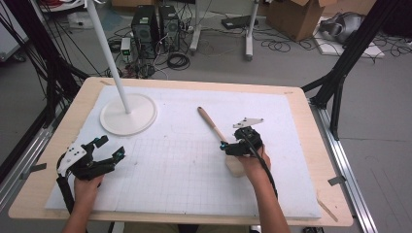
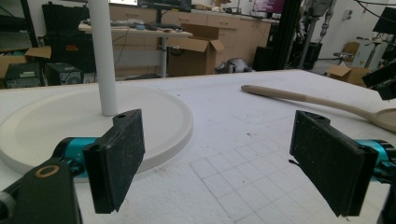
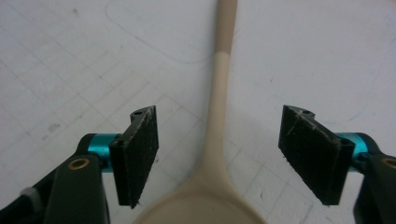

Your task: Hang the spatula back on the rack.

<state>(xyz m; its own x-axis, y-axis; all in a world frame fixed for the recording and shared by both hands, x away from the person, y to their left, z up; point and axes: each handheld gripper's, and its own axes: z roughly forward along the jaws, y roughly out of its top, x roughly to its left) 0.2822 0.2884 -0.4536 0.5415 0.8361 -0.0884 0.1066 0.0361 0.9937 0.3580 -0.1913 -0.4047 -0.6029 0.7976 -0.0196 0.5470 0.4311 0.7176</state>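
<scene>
We see a long wooden spoon [image 1: 217, 131] lying flat on the white gridded mat [image 1: 184, 170] that covers the desk [image 1: 311, 160]; its handle runs away from the person toward the far middle of the mat, and its bowl lies at the near end, under the right hand. The right tongs [image 1: 227, 148] hang over the spoon where the handle widens into the bowl; in the right gripper view the spoon [image 3: 215, 140] runs up the middle between the two black pads [image 3: 136, 154], and both pads stand apart from it with bare mat showing on each side, so the tongs are apart and not pressing on the wood. We can tell that they straddle the neck of the spoon; whether the pad tips touch the mat we cannot tell.

The left tongs [image 1: 108, 148] rest near the left edge of the mat, well apart from the spoon, held in the left hand [image 1: 87, 187]; their pads [image 2: 116, 158] gape wide with nothing between them. Just beyond them sits the round white base [image 1: 128, 114] of a stand, with its white pole [image 1: 108, 53] rising at a slant; in the left gripper view the base [image 2: 159, 116] lies close ahead of the left pad, and the spoon [image 2: 299, 98] shows farther off to the right.
</scene>
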